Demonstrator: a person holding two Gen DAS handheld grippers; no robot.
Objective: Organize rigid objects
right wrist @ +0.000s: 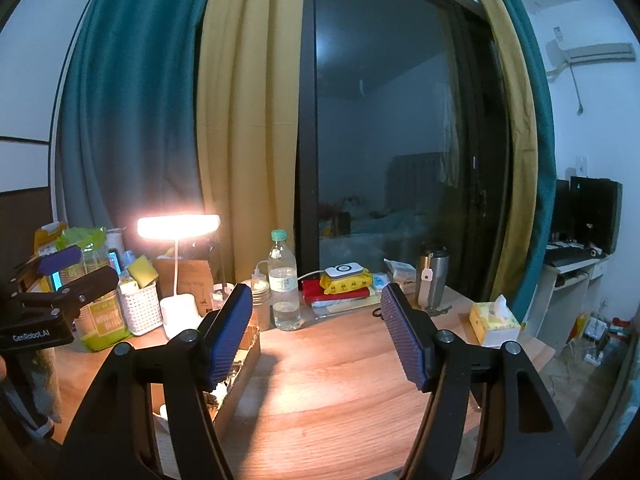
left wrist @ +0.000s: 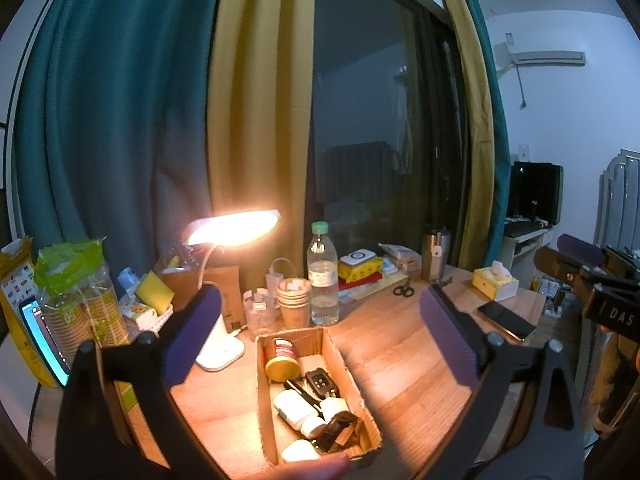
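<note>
Both grippers carry nothing. The left gripper (left wrist: pixel 320 332) stands spread wide, its ribbed pads framing the cardboard box (left wrist: pixel 268 400) without touching it; the right gripper (right wrist: pixel 316 332) is parted too, only bare desk (right wrist: pixel 340 380) between its fingers, the box just to its left. Inside the box lie a yellow-lidded jar (left wrist: pixel 282 358) at the far end, then a car key (left wrist: pixel 320 381) and white chargers (left wrist: pixel 294 404) toward the near end, apparently gathered there to keep small hard items together. Behind the box stand a lit lamp (left wrist: pixel 234 226) and a water bottle (left wrist: pixel 323 276).
</note>
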